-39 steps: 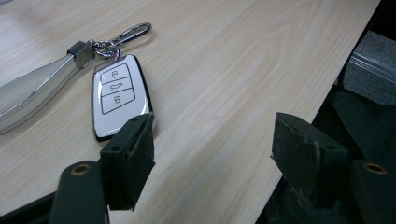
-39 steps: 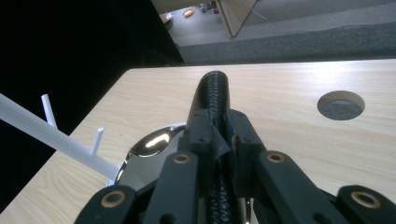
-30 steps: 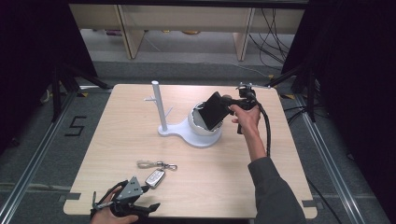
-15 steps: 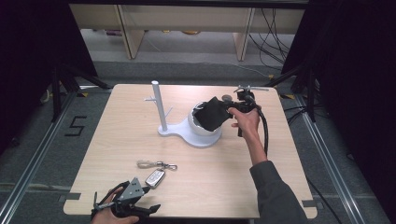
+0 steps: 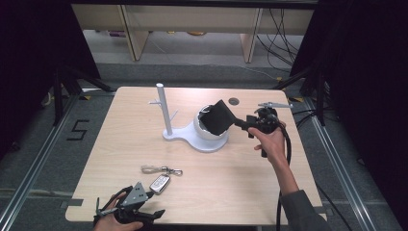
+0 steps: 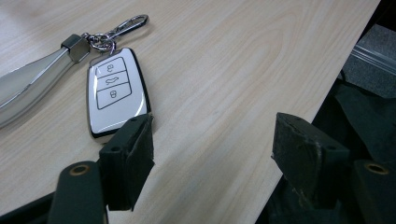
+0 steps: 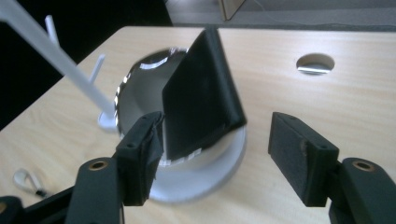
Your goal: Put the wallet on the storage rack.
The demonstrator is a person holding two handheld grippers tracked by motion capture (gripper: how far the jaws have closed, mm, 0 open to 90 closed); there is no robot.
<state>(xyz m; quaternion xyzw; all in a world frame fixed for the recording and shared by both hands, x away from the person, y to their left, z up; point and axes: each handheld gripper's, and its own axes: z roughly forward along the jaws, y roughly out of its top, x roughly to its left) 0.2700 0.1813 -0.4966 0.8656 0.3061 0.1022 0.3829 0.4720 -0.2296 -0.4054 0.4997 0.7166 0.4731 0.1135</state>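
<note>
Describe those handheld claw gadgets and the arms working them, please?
Each claw is black, ending in two blocky jaws faced with dark foam pads and fixed by brass-ringed screws. The left claw carries a grey three-cornered plate on top. A thick black cable trails from the right claw along the forearm, where a grey sleeve shows.

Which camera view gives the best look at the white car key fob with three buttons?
The left gripper view: the white car key fob lies close and sharp, its buttons and metal ring readable. In the high view it is a small white shape near the table's front edge. The right gripper view gives no clear sight of it.
</note>
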